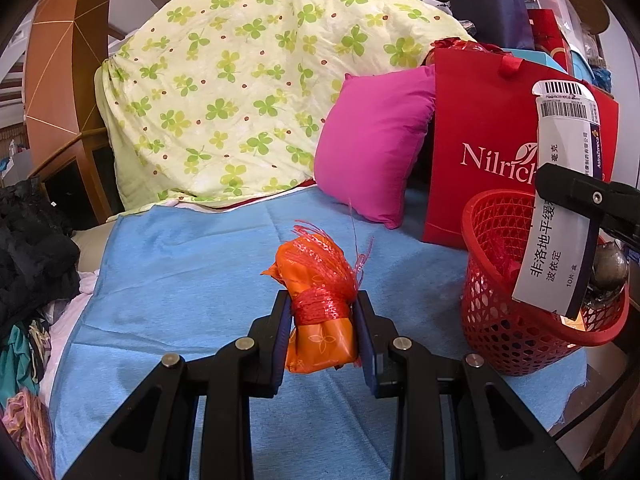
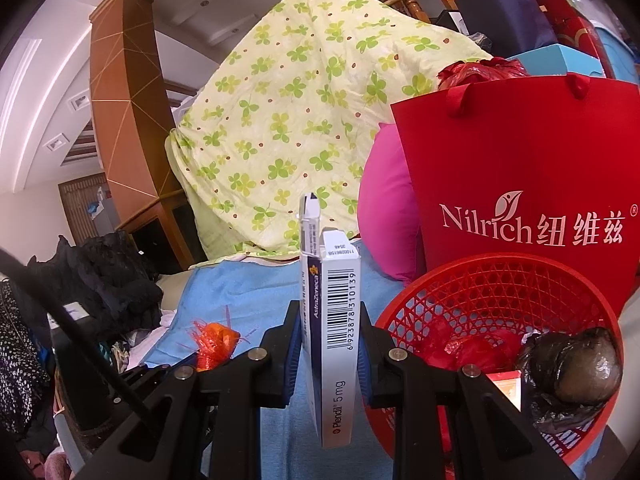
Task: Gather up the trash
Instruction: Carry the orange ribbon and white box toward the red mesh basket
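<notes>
My left gripper (image 1: 323, 316) is shut on an orange wrapper bundle (image 1: 320, 340) tied with red shredded ribbon, held just over the blue cloth (image 1: 180, 280). The same bundle (image 2: 214, 340) shows at the lower left of the right wrist view. My right gripper (image 2: 330, 336) is shut on a white medicine box (image 2: 336, 340) with a barcode, held upright. In the left wrist view that box (image 1: 560, 216) hangs above the red mesh basket (image 1: 520, 308). The basket (image 2: 480, 292) holds red plastic scraps and a dark crumpled bag (image 2: 576, 368).
A red paper bag (image 1: 500, 140) stands behind the basket, next to a pink pillow (image 1: 372, 148). A clover-print quilt (image 1: 240, 80) is heaped at the back. Dark clothes (image 1: 32, 248) pile up at the left edge.
</notes>
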`<control>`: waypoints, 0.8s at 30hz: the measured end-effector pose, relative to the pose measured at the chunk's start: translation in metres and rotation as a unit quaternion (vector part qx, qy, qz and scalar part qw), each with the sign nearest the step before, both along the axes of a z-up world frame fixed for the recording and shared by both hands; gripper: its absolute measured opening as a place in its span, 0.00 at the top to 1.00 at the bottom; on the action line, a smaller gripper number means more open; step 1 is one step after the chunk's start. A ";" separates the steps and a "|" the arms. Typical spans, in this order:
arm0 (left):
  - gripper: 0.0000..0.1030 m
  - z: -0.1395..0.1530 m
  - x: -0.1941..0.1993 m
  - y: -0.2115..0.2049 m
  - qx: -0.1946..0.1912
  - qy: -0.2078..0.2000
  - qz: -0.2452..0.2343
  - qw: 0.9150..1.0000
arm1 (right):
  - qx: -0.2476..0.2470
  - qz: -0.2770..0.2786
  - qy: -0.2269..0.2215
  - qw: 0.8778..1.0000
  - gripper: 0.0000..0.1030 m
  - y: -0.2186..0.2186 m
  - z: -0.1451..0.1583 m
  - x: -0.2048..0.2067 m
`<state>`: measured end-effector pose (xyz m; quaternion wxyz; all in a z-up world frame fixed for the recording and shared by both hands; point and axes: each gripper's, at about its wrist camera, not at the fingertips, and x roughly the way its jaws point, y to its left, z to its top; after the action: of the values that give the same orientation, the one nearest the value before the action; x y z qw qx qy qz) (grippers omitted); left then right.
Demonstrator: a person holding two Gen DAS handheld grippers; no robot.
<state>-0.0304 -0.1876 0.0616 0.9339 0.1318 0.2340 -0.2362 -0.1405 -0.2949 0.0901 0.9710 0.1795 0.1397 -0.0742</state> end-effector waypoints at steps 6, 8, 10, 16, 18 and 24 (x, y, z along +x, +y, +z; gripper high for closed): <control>0.69 0.000 0.000 0.000 0.001 0.001 -0.003 1.000 | 0.002 -0.004 0.000 1.000 0.75 -0.003 -0.001 -0.003; 0.69 0.000 0.000 0.000 0.002 0.000 -0.005 1.000 | 0.004 -0.008 -0.001 1.000 0.75 -0.006 0.000 -0.006; 0.68 0.001 -0.001 0.000 0.003 -0.001 -0.007 1.000 | 0.005 -0.012 -0.002 1.000 0.75 -0.009 0.000 -0.009; 0.68 0.003 -0.008 -0.004 0.003 -0.007 -0.015 1.000 | 0.014 -0.033 -0.009 0.999 0.75 -0.025 0.000 -0.022; 0.69 0.004 -0.012 -0.005 0.004 -0.010 -0.017 1.000 | 0.017 -0.040 -0.011 0.999 0.75 -0.031 0.000 -0.026; 0.68 0.012 -0.020 -0.009 0.000 -0.014 -0.022 1.000 | 0.027 -0.064 -0.017 0.997 0.75 -0.051 0.001 -0.039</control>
<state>-0.0502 -0.1965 0.0733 0.9318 0.1400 0.2177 -0.2546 -0.1797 -0.3463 0.0907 0.9613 0.2155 0.1131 -0.1289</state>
